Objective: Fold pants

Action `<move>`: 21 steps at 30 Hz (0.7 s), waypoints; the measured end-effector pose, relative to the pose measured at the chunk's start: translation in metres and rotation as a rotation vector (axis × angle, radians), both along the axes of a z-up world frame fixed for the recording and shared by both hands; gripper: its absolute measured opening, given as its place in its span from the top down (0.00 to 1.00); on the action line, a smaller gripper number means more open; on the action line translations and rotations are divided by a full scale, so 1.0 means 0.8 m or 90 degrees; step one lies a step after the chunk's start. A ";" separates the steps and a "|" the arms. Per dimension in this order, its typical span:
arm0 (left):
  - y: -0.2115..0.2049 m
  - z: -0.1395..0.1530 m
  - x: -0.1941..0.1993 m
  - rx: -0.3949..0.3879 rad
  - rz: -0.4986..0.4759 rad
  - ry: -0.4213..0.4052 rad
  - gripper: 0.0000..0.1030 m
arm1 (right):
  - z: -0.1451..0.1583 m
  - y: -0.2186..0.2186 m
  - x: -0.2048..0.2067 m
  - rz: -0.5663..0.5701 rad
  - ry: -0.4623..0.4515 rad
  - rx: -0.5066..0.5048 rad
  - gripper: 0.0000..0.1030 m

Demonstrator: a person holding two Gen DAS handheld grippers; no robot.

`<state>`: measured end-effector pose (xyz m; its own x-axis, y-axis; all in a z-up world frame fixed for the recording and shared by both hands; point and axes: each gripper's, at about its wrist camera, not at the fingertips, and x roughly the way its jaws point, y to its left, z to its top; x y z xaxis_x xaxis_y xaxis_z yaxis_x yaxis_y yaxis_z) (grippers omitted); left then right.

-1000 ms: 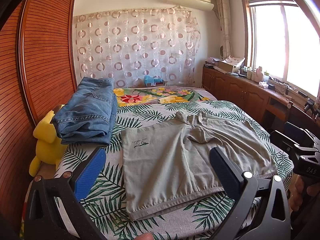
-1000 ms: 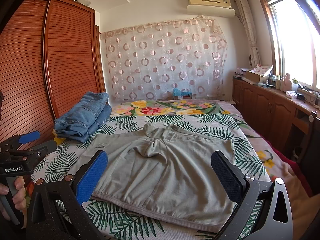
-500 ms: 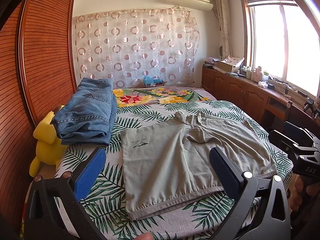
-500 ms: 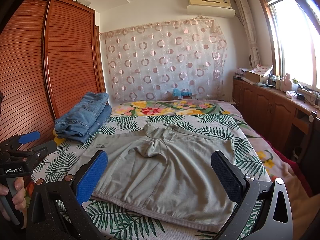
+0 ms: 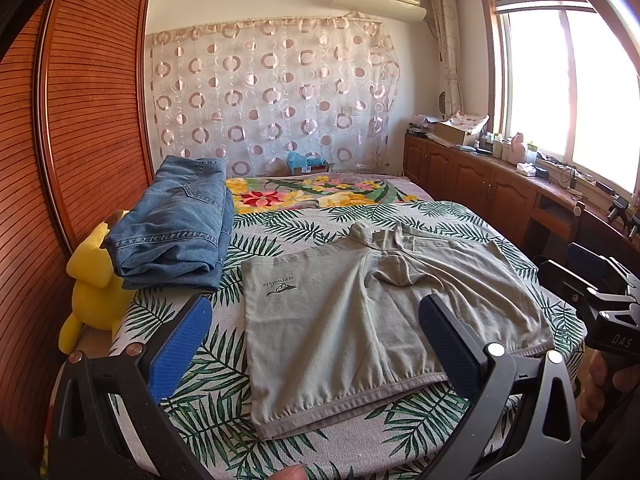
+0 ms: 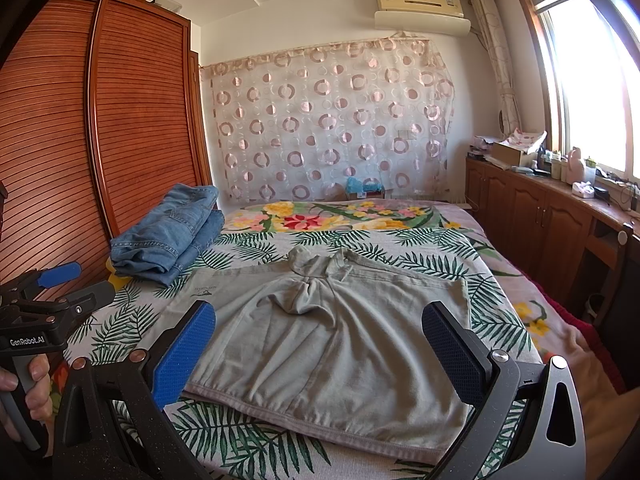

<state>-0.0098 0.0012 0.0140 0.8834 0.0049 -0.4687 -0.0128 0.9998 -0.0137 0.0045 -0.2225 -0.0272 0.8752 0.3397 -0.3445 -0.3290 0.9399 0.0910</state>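
Observation:
Grey-green pants (image 5: 360, 320) lie spread flat on the leaf-print bed (image 5: 288, 232), waistband toward me, crotch bunched at the far side; they also fill the middle of the right wrist view as the pants (image 6: 344, 344). My left gripper (image 5: 316, 336) hovers open above the near waistband, nothing between its blue pads. My right gripper (image 6: 320, 344) is open too, held over the near hem of the pants. Each gripper shows at the edge of the other's view, held by a hand.
Folded blue jeans (image 5: 176, 220) are stacked at the bed's far left, beside a yellow plush toy (image 5: 96, 284) and a wooden wardrobe (image 5: 80, 120). Wooden cabinets (image 5: 480, 188) with clutter run under the window on the right. A floral blanket (image 5: 320, 196) covers the bed's far end.

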 end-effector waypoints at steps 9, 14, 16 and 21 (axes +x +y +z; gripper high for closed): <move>-0.001 -0.002 0.001 -0.001 0.000 0.010 0.00 | -0.001 -0.001 0.001 -0.001 0.005 0.000 0.00; 0.000 -0.012 0.006 -0.003 0.001 0.028 0.00 | -0.005 -0.004 0.002 -0.005 0.015 0.000 0.00; 0.003 -0.022 0.010 -0.005 0.000 0.036 0.00 | -0.008 -0.007 0.005 -0.008 0.021 -0.002 0.00; 0.011 -0.042 0.020 -0.010 0.001 0.067 0.00 | -0.019 -0.013 0.016 -0.017 0.045 -0.012 0.00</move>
<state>0.0060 0.0101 -0.0198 0.8296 -0.0021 -0.5583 -0.0165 0.9995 -0.0282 0.0170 -0.2330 -0.0426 0.8571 0.3092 -0.4121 -0.2969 0.9501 0.0954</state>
